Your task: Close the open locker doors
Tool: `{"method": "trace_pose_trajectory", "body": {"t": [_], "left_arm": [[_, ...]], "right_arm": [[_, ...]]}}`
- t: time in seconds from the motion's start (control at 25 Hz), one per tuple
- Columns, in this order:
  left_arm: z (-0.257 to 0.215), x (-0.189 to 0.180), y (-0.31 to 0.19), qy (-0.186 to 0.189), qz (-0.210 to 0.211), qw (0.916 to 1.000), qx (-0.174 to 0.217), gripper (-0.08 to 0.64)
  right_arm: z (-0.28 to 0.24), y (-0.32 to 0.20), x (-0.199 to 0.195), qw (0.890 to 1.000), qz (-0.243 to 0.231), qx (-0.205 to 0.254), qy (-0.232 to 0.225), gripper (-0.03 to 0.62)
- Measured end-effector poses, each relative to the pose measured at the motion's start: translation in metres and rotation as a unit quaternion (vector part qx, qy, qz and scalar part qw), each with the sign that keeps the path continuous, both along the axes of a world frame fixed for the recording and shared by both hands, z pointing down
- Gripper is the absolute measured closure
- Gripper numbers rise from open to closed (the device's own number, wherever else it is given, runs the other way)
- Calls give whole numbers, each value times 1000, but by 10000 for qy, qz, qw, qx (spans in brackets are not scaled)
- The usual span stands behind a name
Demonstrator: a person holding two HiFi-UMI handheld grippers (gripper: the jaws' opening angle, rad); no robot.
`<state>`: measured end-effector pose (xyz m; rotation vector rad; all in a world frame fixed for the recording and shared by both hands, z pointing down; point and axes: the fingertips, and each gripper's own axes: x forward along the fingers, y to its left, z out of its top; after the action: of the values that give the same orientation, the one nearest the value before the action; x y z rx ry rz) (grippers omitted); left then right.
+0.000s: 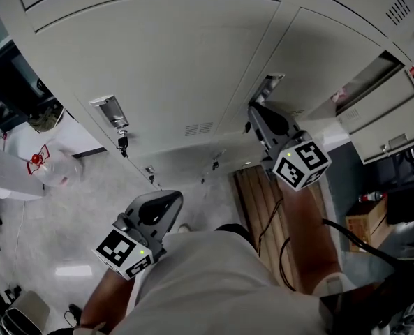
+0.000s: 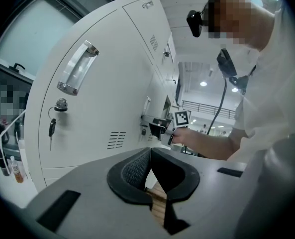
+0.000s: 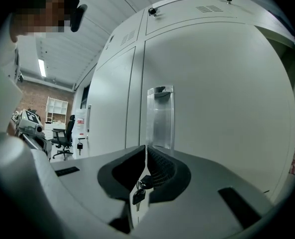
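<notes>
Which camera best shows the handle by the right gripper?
Right gripper view: the handle stands central and head-on. Head view shows it partly behind the right gripper; left gripper view shows it tiny and far.

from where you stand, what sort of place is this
Most likely a locker area in a workplace or lab. A bank of pale metal lockers fills the view, with handles and keys hanging from locks; an office chair and white shelving stand further back.

Overhead plus two close views of lockers
</notes>
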<state>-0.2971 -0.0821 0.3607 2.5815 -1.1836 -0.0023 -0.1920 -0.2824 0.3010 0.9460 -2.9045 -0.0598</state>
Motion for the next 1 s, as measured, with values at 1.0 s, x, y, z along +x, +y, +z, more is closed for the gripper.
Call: {"method": "trace_pose_trajectory", "body": {"t": [1.0], "left_arm": [[8,21,33,174,297,9993,-165,548]], "right_arm": [[2,53,17,9995,-57,-89,283,568]]}}
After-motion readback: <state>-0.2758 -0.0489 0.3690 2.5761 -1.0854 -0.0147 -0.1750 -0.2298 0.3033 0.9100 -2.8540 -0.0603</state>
